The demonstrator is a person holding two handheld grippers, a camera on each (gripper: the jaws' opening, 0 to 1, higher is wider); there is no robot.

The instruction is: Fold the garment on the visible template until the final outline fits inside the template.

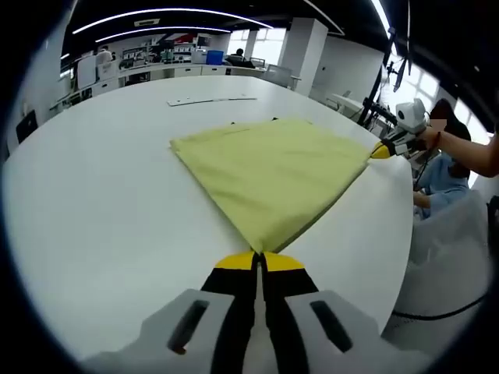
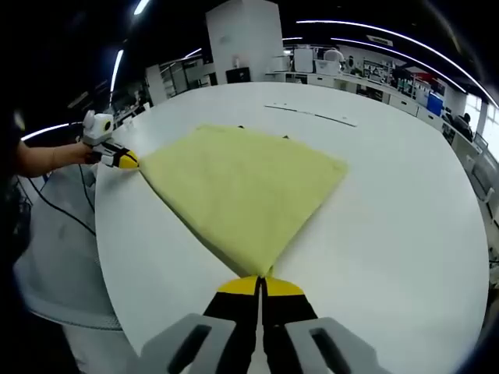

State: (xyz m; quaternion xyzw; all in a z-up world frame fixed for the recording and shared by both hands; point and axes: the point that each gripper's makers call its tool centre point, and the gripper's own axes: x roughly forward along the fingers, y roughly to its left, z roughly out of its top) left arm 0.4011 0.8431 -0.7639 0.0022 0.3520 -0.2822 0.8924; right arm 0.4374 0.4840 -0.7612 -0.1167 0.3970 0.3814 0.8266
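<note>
Lying flat on the white table (image 1: 93,202) is a pale yellow-green garment (image 1: 269,171), folded into a rough four-sided shape with straight edges and pointed corners; the cloth is plain, smooth, with faint creases only. One corner is clamped between the closed yellow-tipped jaws of the left gripper (image 1: 258,261), seen at the bottom of the left gripper view. Another corner is clamped in the closed jaws of the right gripper (image 2: 260,285), seen at the bottom of the right gripper view. In the left gripper view the right gripper (image 1: 383,149) is seen at the garment's far right corner, held by a hand (image 1: 448,144). In the right gripper view the left gripper (image 2: 125,161) is seen at the garment's left corner near the table edge. A thin flat strip (image 1: 210,100) is seen on the table beyond the garment. No print, label or readable writing is seen on the garment or the table. Desks and ceiling lights are seen in the background.
</note>
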